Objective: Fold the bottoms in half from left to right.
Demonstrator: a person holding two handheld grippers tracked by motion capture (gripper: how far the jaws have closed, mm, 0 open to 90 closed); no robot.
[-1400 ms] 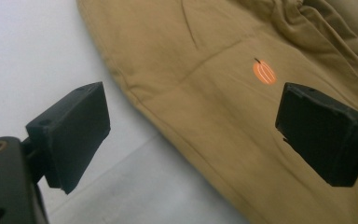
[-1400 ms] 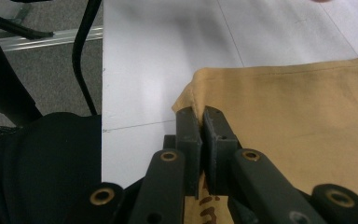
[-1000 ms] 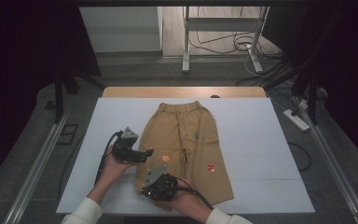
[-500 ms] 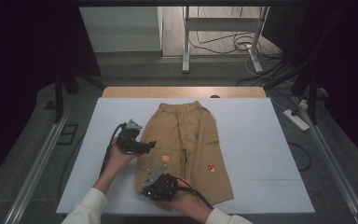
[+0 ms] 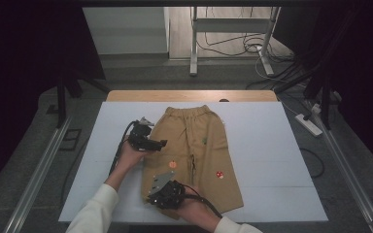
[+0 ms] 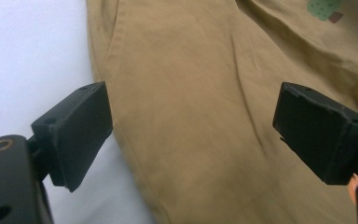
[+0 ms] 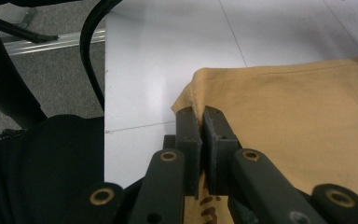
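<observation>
**A:** What do the fingers have?

**B:** On my right gripper (image 7: 200, 116) the fingers (image 7: 189, 135) are pressed together on the corner of the tan shorts (image 5: 194, 155), at the hem of the leg nearest me. The fabric edge runs up between the pads. On my left gripper (image 6: 191, 121) the fingers (image 6: 74, 130) stand wide apart, gripping nothing. One finger hangs over the white sheet, the other over the cloth, with the shorts' side seam between them.

**A:** Where are the shorts?

**B:** Flat on the white sheet (image 5: 272, 145) that covers the tabletop (image 5: 189, 95), waistband away from me and the two leg hems toward me. From the high view my left gripper (image 5: 151, 142) sits at the shorts' left edge, about halfway up it; my right gripper (image 5: 154, 193) is at their near left corner.

**A:** Room to move?

**B:** Right of the shorts the sheet lies bare and wide to its edge. Left of them there is a narrower bare strip, crossed by the left gripper's cable (image 5: 119, 153). Beyond the waistband only a thin band of sheet, then the wooden rim of the tabletop. The leg hems lie close to the sheet's near edge. Metal rails (image 5: 39, 170) flank the tabletop on both sides.
</observation>
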